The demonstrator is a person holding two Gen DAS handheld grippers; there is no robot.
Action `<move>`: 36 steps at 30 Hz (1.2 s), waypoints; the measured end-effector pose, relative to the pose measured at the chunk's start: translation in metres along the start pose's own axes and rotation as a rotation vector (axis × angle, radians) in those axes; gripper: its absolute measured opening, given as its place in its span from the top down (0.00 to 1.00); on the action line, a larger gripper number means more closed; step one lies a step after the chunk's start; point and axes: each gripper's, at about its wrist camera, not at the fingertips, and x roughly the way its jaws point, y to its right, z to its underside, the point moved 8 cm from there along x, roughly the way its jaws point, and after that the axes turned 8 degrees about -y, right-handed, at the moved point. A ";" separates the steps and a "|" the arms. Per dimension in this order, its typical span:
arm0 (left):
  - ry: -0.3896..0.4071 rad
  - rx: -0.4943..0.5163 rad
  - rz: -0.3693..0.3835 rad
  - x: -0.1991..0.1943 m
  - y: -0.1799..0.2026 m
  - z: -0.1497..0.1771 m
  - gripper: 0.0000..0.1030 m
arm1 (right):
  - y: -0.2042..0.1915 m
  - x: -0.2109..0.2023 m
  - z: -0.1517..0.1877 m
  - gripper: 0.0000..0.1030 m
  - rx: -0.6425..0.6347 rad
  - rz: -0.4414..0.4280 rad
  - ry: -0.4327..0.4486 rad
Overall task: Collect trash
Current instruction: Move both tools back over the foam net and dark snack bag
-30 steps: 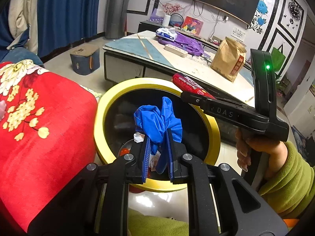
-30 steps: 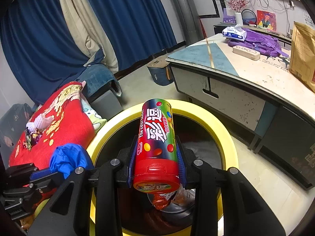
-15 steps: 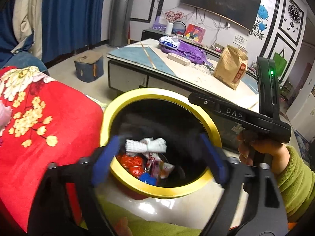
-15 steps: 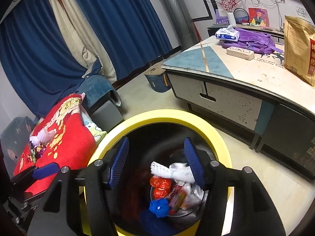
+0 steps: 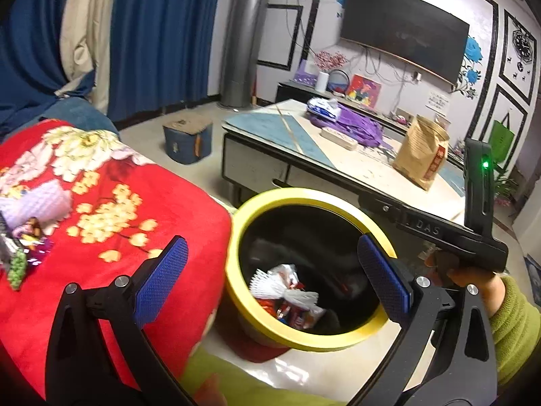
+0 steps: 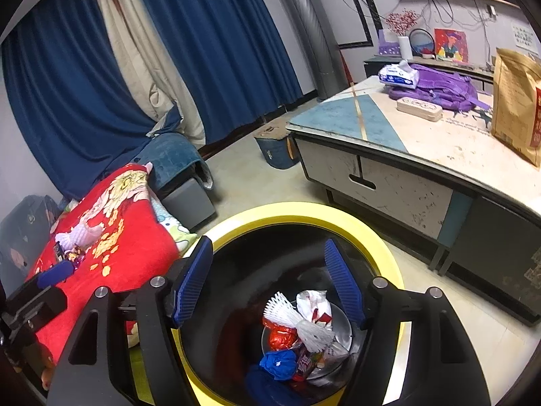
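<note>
Above the bin [image 6: 306, 212], both claws hang with jaws spread apart, gripping nothing: the left claw [image 5: 270, 286] and the right claw [image 6: 268, 282]. Down inside the bin lies the trash: a white foam net [image 6: 297, 323], a red wrapper [image 6: 279, 335], a blue glove [image 6: 279, 363]. Left of the bin sits a red blanket [image 5: 111, 203] with 2 or more small wrappers [image 5: 25, 247] on it. Beyond the bin stands the desk [image 6: 422, 135], carrying a brown bag [image 5: 422, 150].
</note>
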 end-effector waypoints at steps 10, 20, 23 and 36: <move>0.059 -0.106 -0.128 -0.031 -0.047 -0.003 0.11 | -0.041 -0.002 -0.007 0.35 -0.074 -0.036 0.007; 0.151 -0.248 -0.226 -0.076 -0.104 0.000 0.11 | -0.101 -0.004 -0.014 0.35 -0.202 -0.093 -0.001; 0.173 -0.275 -0.251 -0.086 -0.116 0.001 0.11 | -0.123 -0.003 -0.013 0.35 -0.248 -0.119 -0.009; 0.226 -0.359 -0.320 -0.117 -0.159 0.012 0.11 | -0.212 0.009 -0.002 0.35 -0.407 -0.224 -0.052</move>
